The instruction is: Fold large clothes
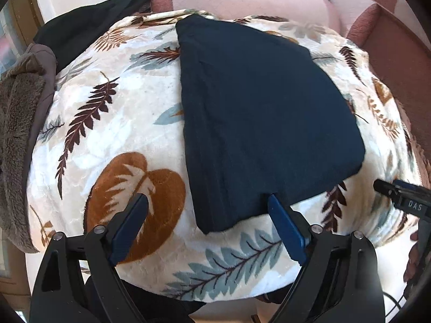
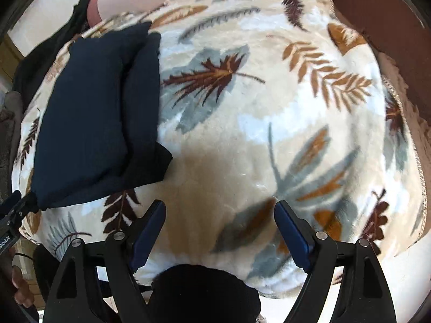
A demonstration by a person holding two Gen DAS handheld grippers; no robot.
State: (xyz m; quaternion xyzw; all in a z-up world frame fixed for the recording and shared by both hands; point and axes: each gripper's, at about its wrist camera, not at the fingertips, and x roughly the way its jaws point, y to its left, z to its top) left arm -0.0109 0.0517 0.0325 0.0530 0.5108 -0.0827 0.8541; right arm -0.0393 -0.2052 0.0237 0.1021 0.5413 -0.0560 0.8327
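Both grippers angle steeply down over the leaf-print blanket (image 1: pixel 113 123). The left gripper (image 1: pixel 207 202) gapes empty at the near edge of the folded navy garment (image 1: pixel 258 113); the right gripper (image 2: pixel 219 210), also spread, holds nothing beside it.

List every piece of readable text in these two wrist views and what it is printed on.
"DAS": white letters on the black body of the right gripper, seen at the right edge of the left wrist view.
"Robot.AI", first letters cut off by the picture's edge: small white print on the left gripper body in the right wrist view.
The navy folded garment and leaf-print blanket carry no text.
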